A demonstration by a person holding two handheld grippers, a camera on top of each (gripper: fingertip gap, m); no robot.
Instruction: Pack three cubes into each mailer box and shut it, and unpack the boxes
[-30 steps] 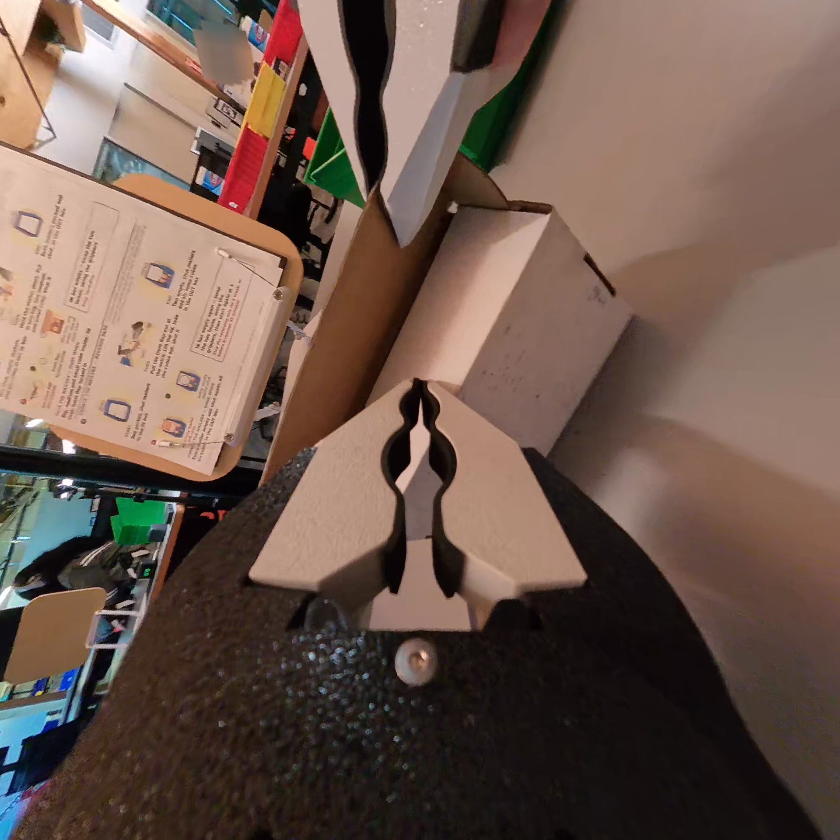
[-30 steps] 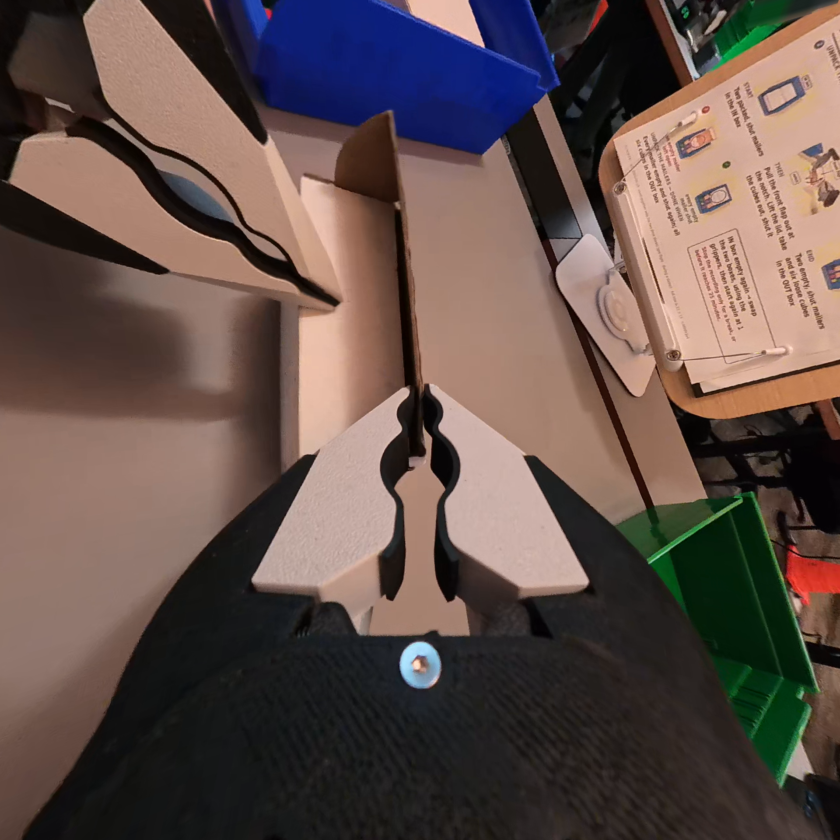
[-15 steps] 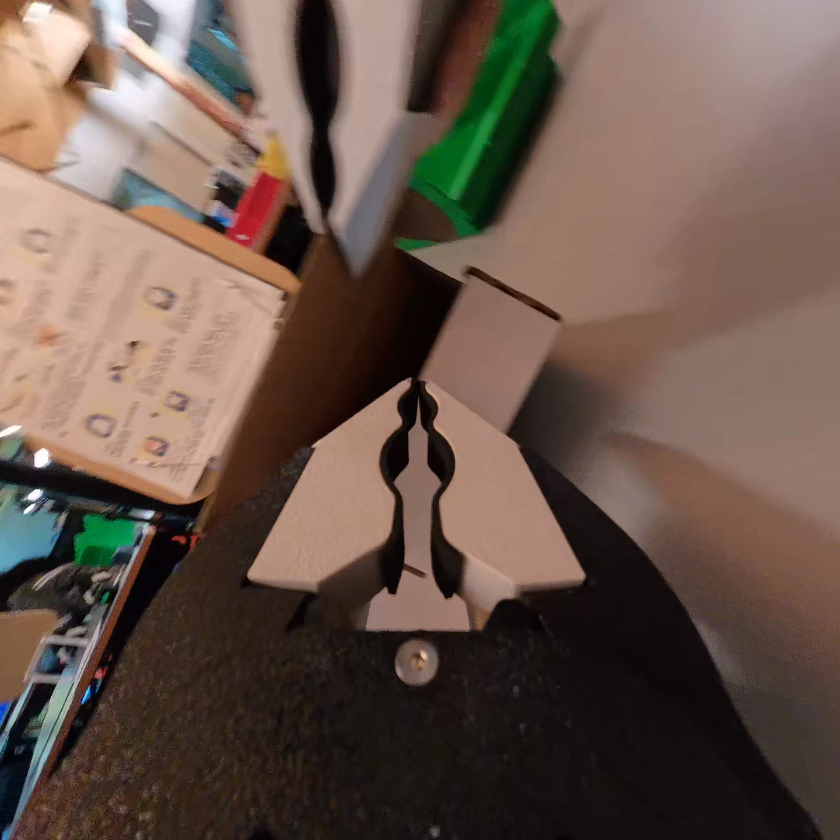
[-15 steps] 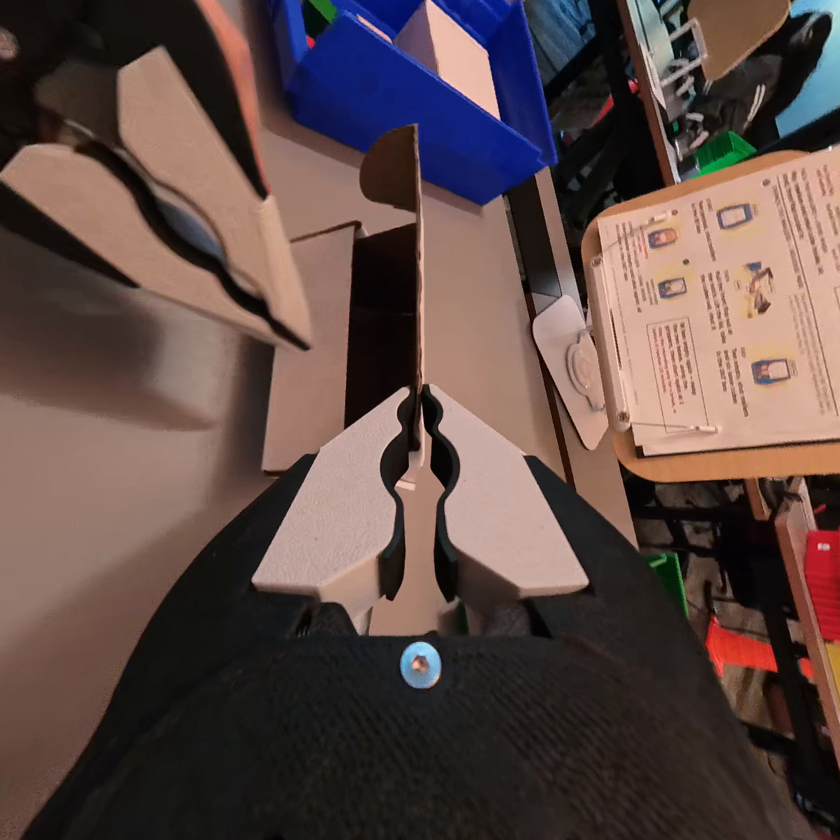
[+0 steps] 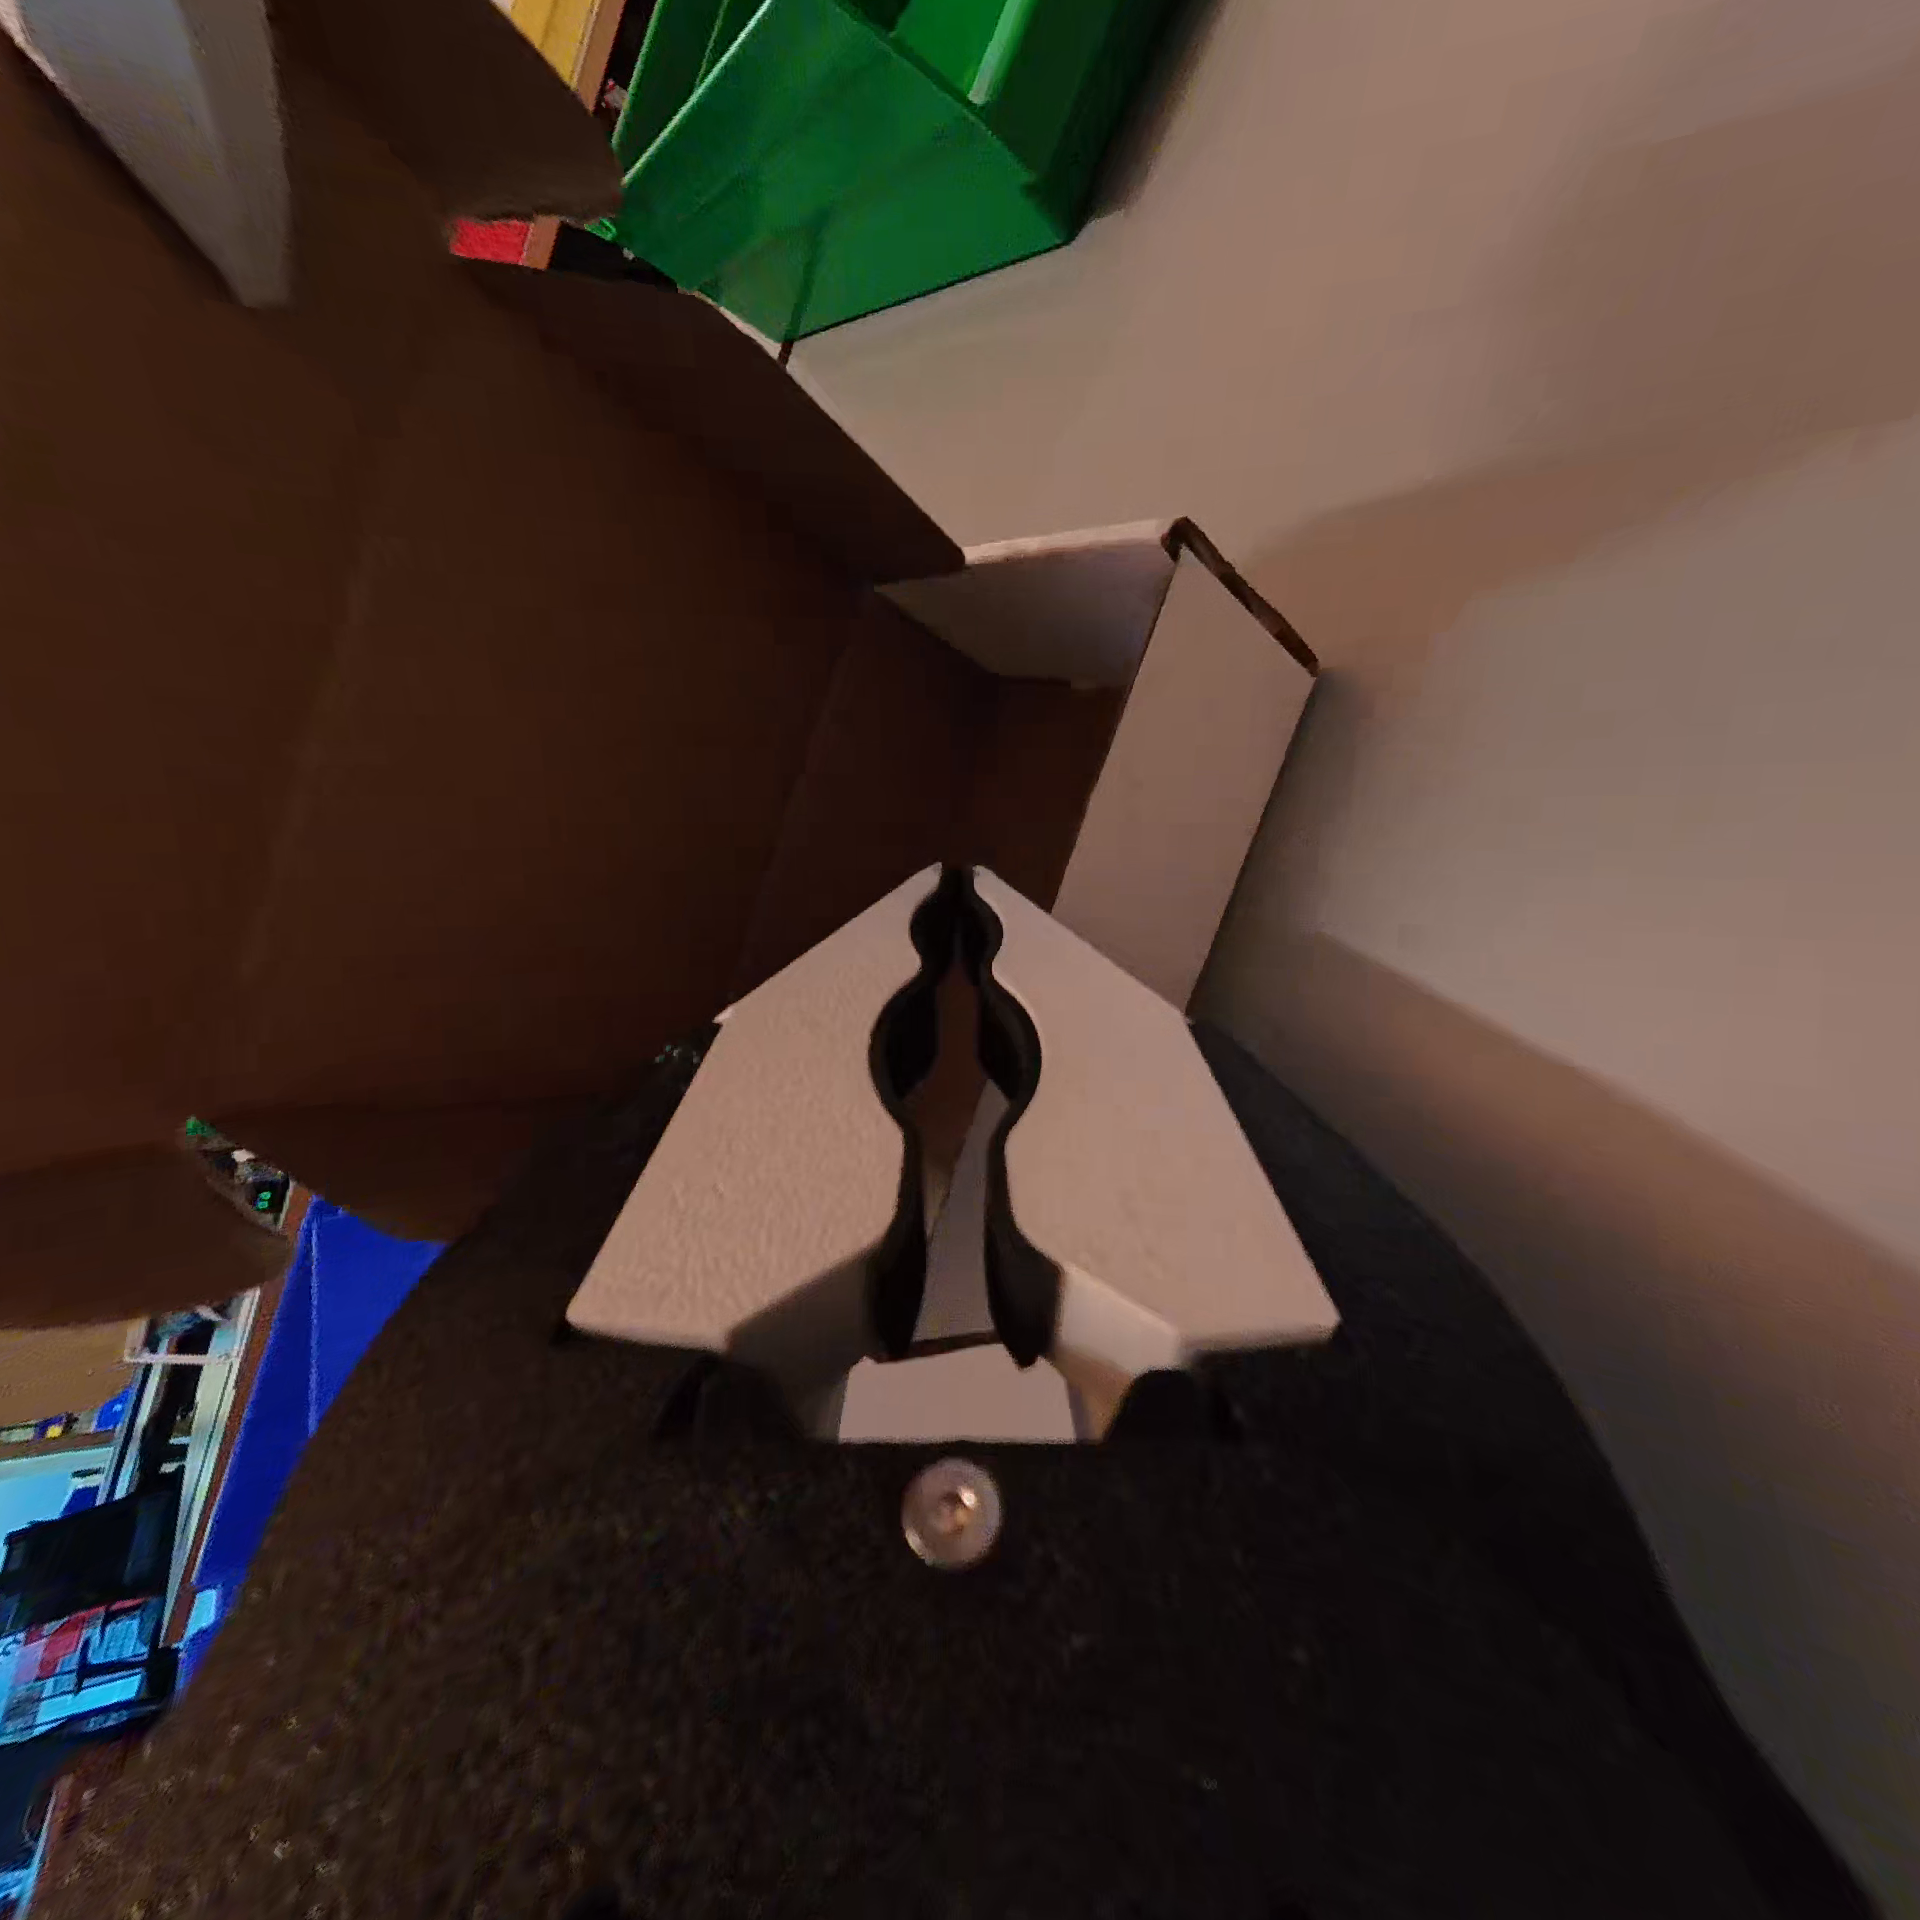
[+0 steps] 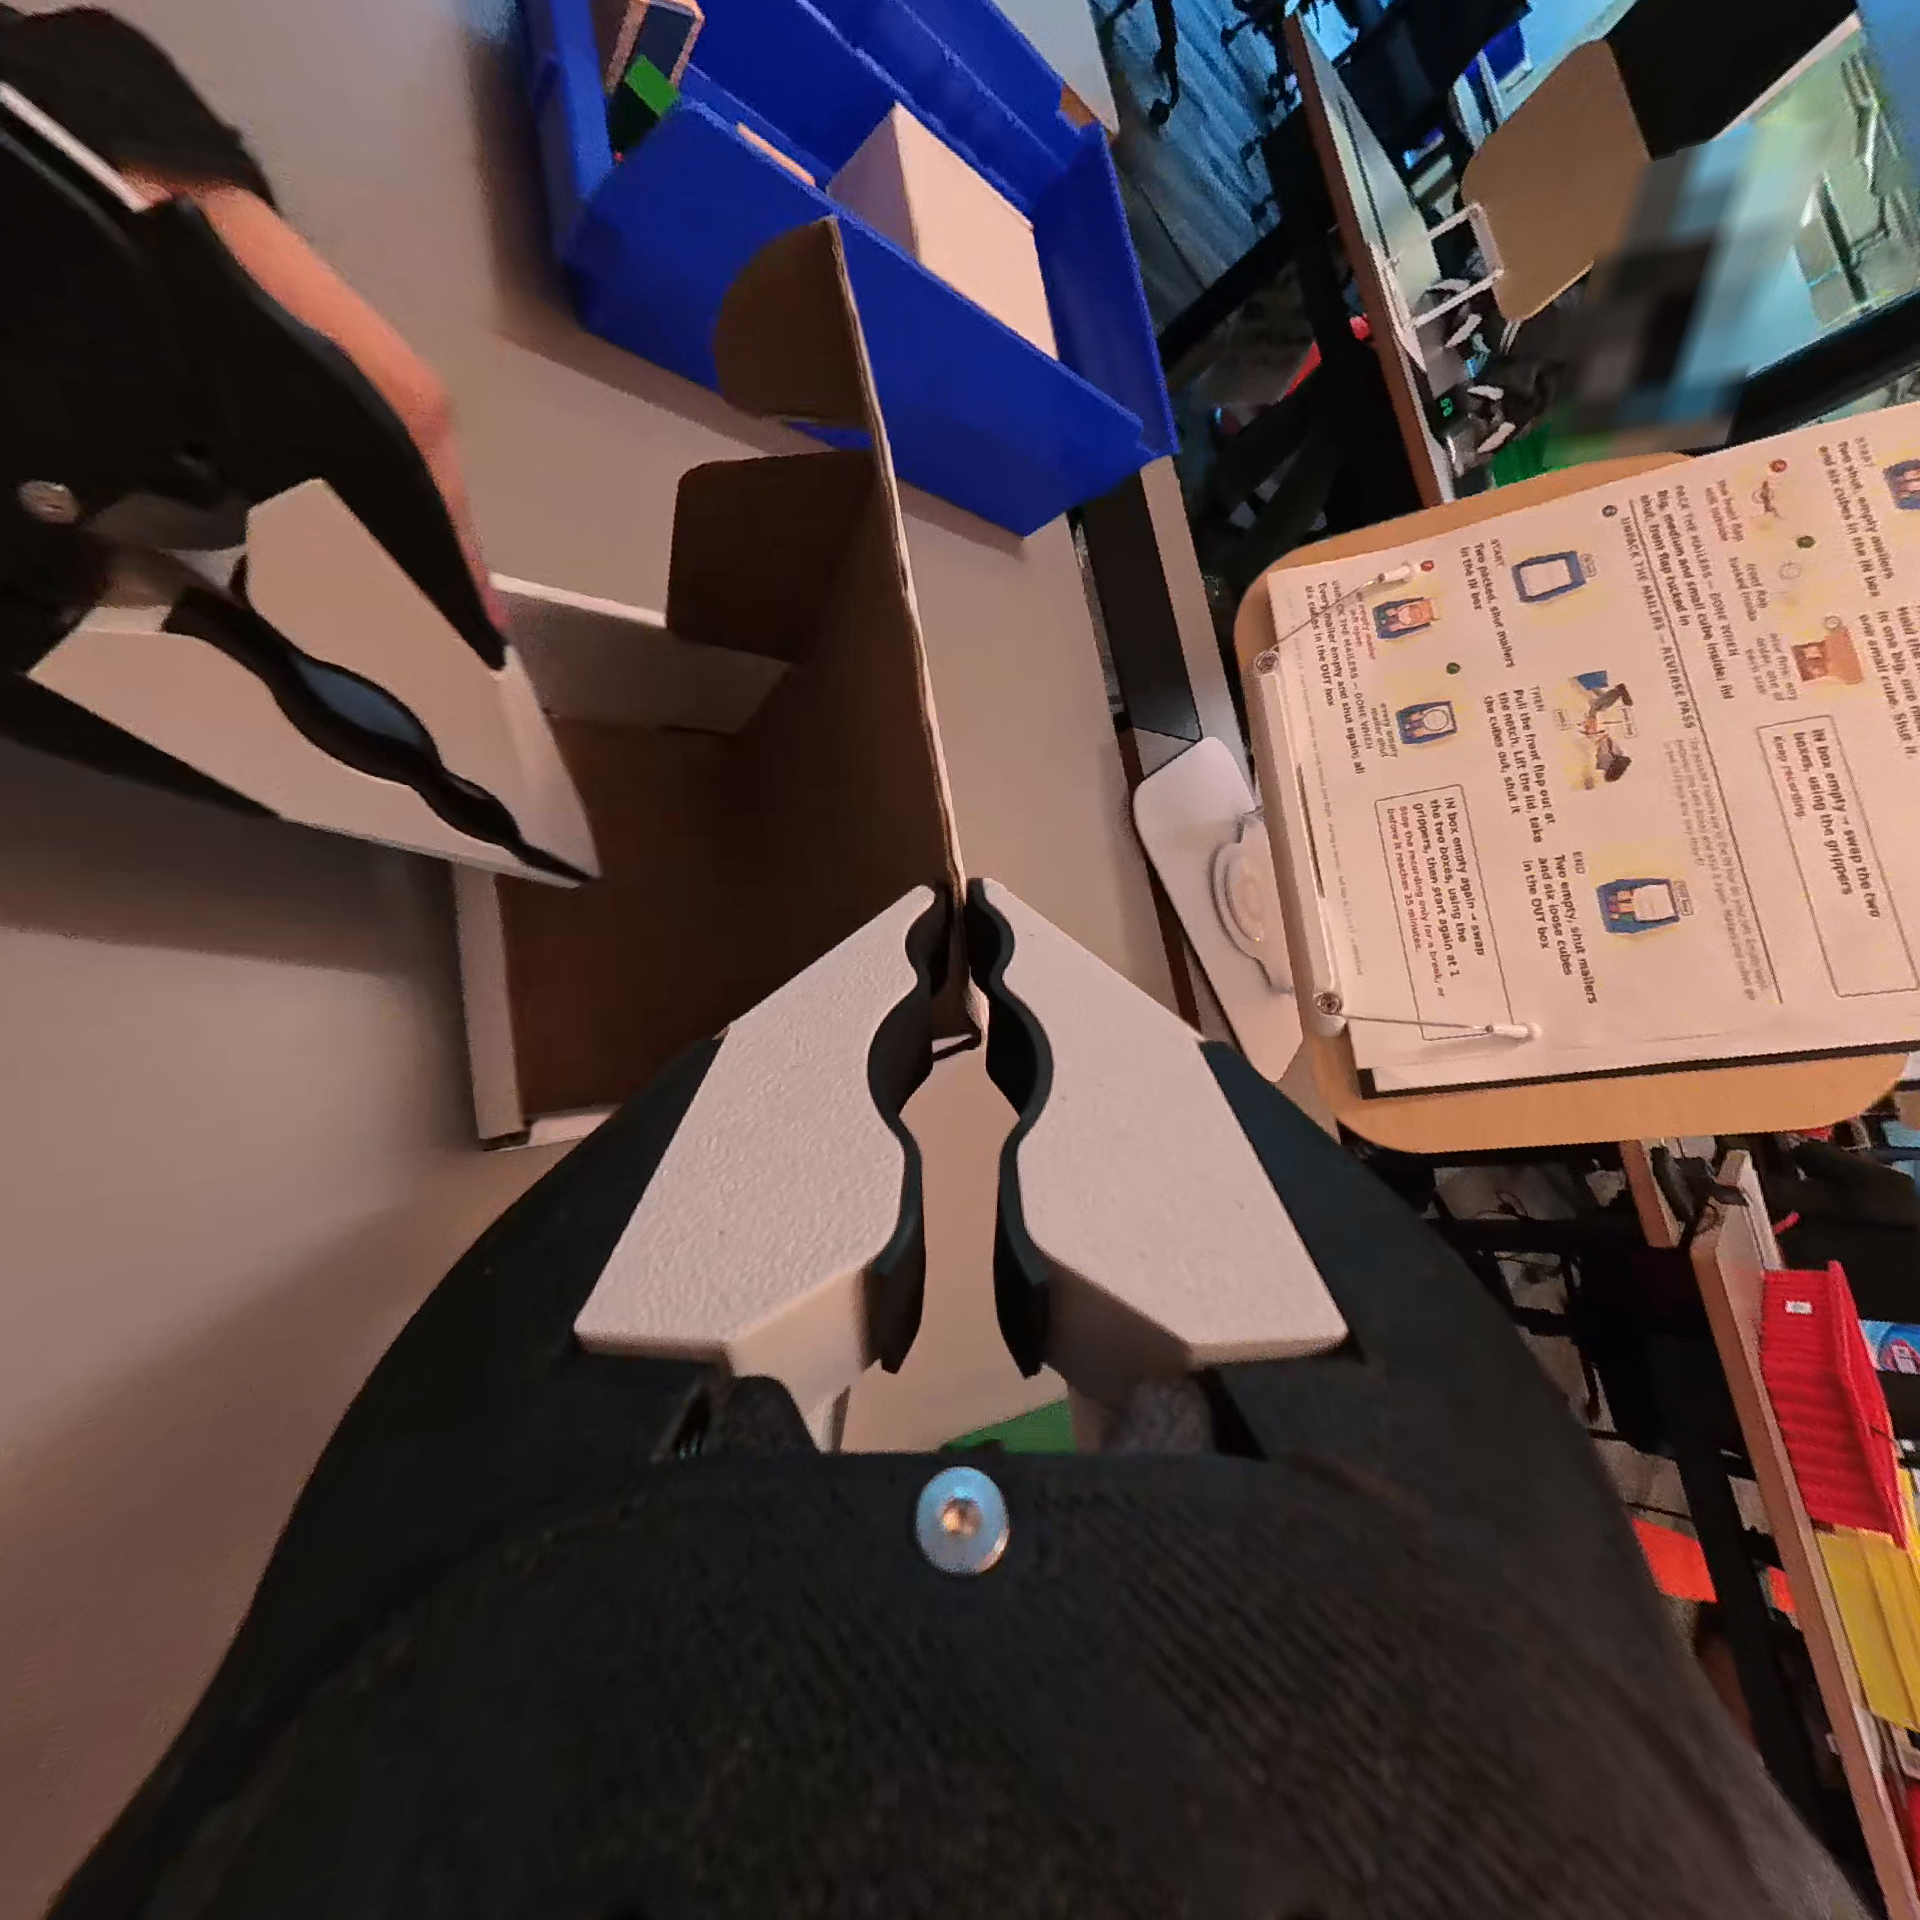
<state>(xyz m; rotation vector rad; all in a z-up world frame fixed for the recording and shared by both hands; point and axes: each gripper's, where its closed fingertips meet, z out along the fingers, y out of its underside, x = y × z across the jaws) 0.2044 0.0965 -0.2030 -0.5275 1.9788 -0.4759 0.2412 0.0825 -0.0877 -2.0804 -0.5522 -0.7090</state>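
Observation:
A white mailer box [image 6: 675,935] with a brown inside lies open on the table, and no cube shows in it. My right gripper [image 6: 961,888] is shut on the free edge of its lid [image 6: 894,623], which stands upright. My left gripper [image 6: 577,873] is shut with its tips on the box's left wall. In the left wrist view my left gripper [image 5: 956,873] sits at the white wall [image 5: 1184,779], with the brown lid [image 5: 312,727] filling the left. One finger [image 5: 208,156] of the right gripper shows at the top left.
A blue bin [image 6: 935,343] holding another white box [image 6: 935,208] stands behind the mailer. A green bin [image 5: 831,187] sits on the grey table [image 5: 1558,623]. An instruction sheet on a wooden board [image 6: 1610,779] stands past the table's right edge.
My right gripper has swung the lid up and away from the box, so the brown inside now shows. My left gripper stays shut at the box wall.

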